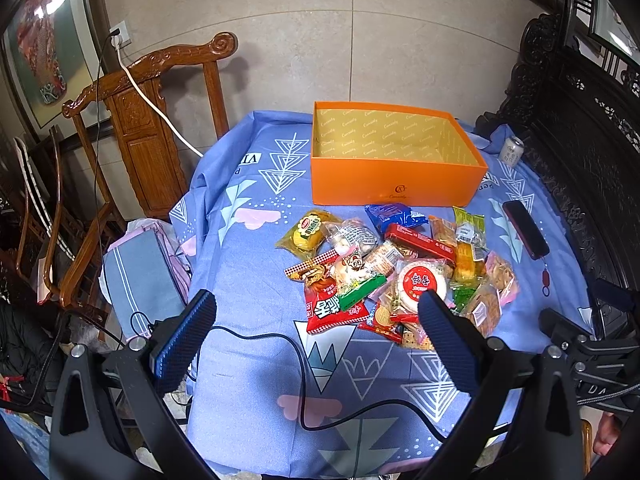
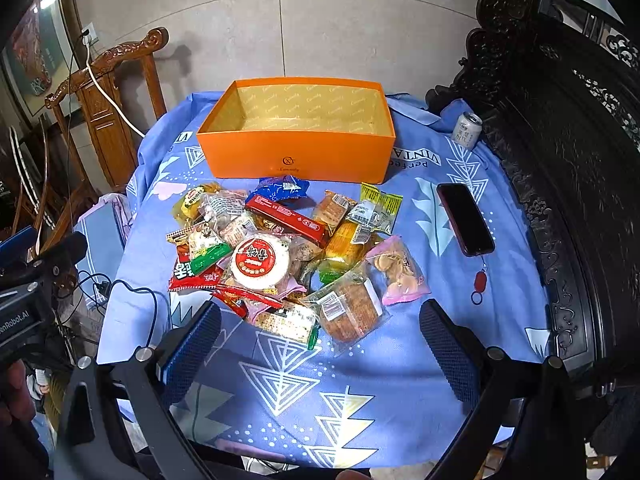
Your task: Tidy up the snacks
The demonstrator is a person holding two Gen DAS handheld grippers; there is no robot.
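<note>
Beyond the jaws, a beige tiled wall (image 1: pixel 360 40) closes the room. A carved wooden chair (image 1: pixel 148 120) stands to their left under a wall socket (image 1: pixel 120 36) and a framed picture (image 1: pixel 40 40); dark carved furniture (image 2: pixel 560 140) rises on their right.

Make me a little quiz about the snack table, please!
1. True or false: the orange box already has snacks in it.
2. Which lies closest to the phone? A) blue packet B) pink bag of crackers C) red long box
3. Are the left gripper and right gripper open or shut?

Key: 1 false, it looks empty; 2 B; 3 both open, holding nothing.
</note>
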